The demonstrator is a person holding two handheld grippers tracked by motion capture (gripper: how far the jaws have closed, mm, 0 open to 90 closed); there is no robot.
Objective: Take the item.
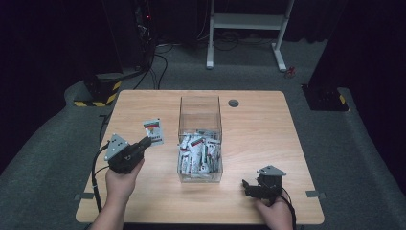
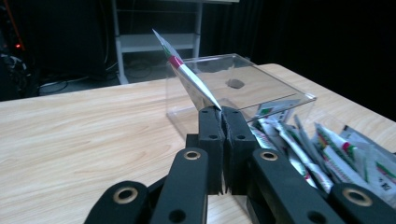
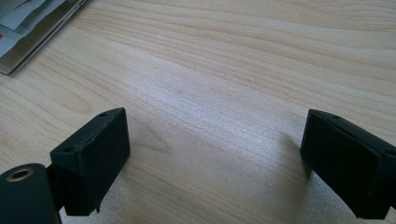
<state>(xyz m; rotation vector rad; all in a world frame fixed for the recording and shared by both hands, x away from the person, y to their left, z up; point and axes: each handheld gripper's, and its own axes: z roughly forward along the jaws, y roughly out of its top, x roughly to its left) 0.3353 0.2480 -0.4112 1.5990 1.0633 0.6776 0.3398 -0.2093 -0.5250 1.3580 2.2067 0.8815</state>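
Observation:
A clear plastic box [image 1: 200,143] stands mid-table with several white, red and green sachets [image 1: 198,153] piled in its near end. My left gripper [image 1: 145,142] sits left of the box, shut on the corner of one such sachet [image 1: 153,131]. In the left gripper view that sachet [image 2: 184,74] sticks up from between the closed jaws of my left gripper [image 2: 221,112], edge on, with the box [image 2: 243,88] just behind it. My right gripper [image 1: 245,184] rests low near the table's front right, open. In the right gripper view its pads [image 3: 93,154] stand wide apart over bare wood.
The wooden table [image 1: 258,129] has a round cable hole [image 1: 233,103] behind the box. A white desk frame [image 1: 246,28] stands on the floor beyond, and cables run at the back left. The box corner [image 3: 32,37] lies far left of the right gripper.

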